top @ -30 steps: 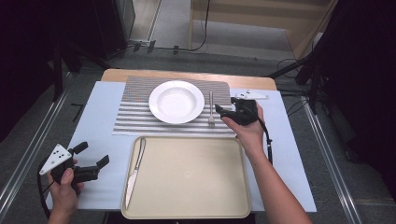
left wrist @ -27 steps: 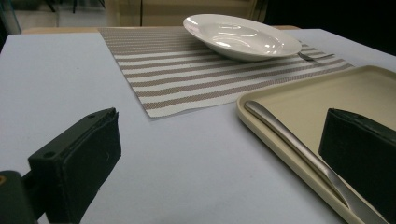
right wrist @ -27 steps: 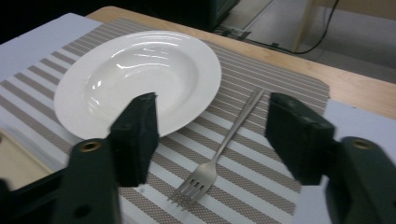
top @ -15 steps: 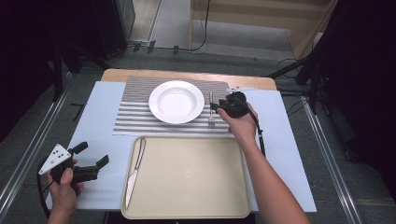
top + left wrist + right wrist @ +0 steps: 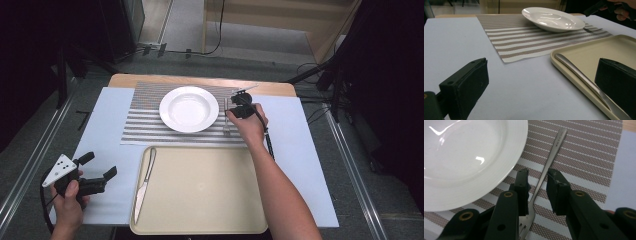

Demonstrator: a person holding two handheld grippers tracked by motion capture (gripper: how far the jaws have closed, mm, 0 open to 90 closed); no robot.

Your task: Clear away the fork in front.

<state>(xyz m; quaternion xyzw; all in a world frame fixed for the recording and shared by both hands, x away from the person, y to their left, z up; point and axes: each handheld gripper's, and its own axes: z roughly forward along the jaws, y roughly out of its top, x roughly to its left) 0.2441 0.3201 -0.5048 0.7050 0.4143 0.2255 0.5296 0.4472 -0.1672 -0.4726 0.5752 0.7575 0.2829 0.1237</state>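
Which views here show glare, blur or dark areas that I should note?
High view: the table is evenly lit, the surroundings fall to near black. Left gripper view: the near claw is soft, the plate carries bright highlights. Right gripper view: glare streaks on the plate, while the fork between the claw's jaws stays sharp.

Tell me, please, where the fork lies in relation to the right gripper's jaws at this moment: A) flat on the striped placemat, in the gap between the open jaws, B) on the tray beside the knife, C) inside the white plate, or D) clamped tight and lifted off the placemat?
A: in the right gripper view the fork lies flat on the placemat, its handle running through the gap of the right gripper, whose jaws stand apart on either side.
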